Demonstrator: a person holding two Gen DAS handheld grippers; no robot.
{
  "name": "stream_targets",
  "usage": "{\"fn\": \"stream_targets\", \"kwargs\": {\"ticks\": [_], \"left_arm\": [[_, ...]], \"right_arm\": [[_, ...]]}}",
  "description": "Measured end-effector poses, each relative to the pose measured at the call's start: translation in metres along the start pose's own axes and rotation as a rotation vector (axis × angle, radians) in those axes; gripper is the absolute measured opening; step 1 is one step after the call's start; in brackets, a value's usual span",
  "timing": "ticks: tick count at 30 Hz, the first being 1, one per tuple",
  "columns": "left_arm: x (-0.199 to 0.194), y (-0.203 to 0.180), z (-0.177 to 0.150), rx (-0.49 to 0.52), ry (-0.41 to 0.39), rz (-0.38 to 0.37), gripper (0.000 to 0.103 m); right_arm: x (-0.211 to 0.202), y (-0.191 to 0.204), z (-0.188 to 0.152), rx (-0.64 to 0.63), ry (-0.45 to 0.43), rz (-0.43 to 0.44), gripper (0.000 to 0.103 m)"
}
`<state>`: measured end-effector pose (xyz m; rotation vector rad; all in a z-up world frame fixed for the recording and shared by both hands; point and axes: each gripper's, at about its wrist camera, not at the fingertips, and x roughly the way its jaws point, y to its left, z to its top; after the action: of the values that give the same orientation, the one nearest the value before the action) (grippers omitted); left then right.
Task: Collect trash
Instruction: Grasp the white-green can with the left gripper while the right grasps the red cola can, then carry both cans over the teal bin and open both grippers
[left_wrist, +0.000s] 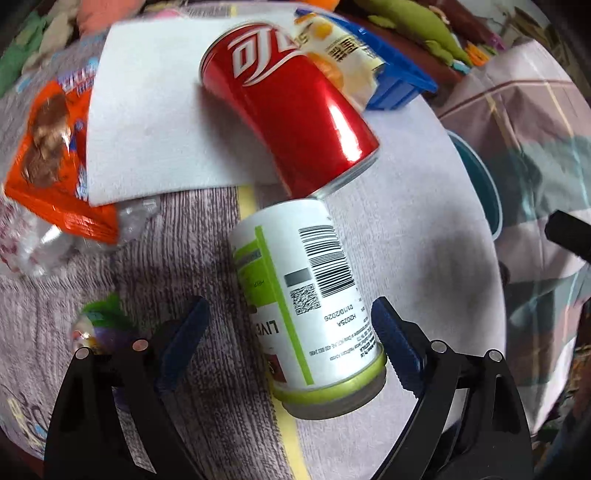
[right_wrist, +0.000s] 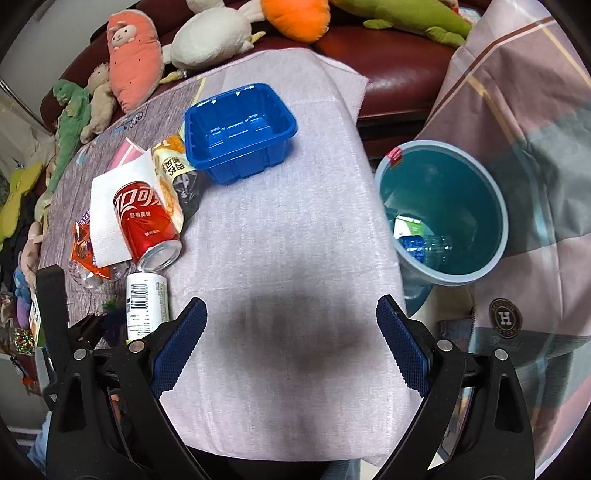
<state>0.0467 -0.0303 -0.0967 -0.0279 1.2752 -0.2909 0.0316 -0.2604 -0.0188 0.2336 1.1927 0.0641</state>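
The table edge (right_wrist: 384, 206) runs down the right, with the teal bin (right_wrist: 443, 214) just past it at 3 o'clock and bare cloth open ahead of the right gripper (right_wrist: 291, 350), whose jaws stand wide and empty. The left gripper (left_wrist: 291, 347) is wide too, straddling the lying white can (left_wrist: 306, 295), right pad at its lid end, left pad apart. The red can (left_wrist: 291, 114) lies at 12 o'clock, touching it.
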Motion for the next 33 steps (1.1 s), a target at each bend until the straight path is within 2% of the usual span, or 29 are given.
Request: {"fn": "stream_targets", "kwargs": {"ticks": [1, 3, 4, 7, 15, 21, 25, 29, 30, 33], "left_arm": [[0.001, -0.001, 0.001, 0.001, 0.000, 0.000, 0.087], [-0.003, 0.003, 0.001, -0.006, -0.020, -0.003, 0.059], [-0.006, 0.005, 0.001, -0.013, -0.025, 0.003, 0.051], [-0.018, 0.018, 0.001, -0.030, -0.064, 0.012, 0.051], [-0.068, 0.054, 0.000, -0.050, -0.195, -0.053, 0.051], [-0.090, 0.094, -0.007, -0.088, -0.247, -0.082, 0.051], [-0.094, 0.112, -0.006, -0.103, -0.251, -0.091, 0.051], [-0.089, 0.120, -0.004, -0.116, -0.244, -0.108, 0.051], [-0.088, 0.122, -0.004, -0.118, -0.242, -0.109, 0.051], [-0.084, 0.123, -0.003, -0.119, -0.235, -0.116, 0.051]], "right_arm": [[0.001, 0.002, 0.000, -0.001, 0.004, -0.001, 0.089], [0.004, 0.005, 0.001, -0.006, 0.012, 0.001, 0.089], [0.004, 0.007, 0.001, -0.009, 0.014, 0.004, 0.089], [0.006, 0.015, 0.003, -0.019, 0.018, 0.022, 0.089], [0.012, 0.071, 0.023, -0.128, 0.022, 0.087, 0.089], [0.033, 0.129, 0.036, -0.240, 0.070, 0.141, 0.089], [0.057, 0.152, 0.048, -0.260, 0.107, 0.149, 0.088], [0.085, 0.160, 0.057, -0.252, 0.158, 0.165, 0.074], [0.091, 0.162, 0.058, -0.251, 0.171, 0.169, 0.066], [0.104, 0.161, 0.059, -0.232, 0.188, 0.184, 0.064]]}}
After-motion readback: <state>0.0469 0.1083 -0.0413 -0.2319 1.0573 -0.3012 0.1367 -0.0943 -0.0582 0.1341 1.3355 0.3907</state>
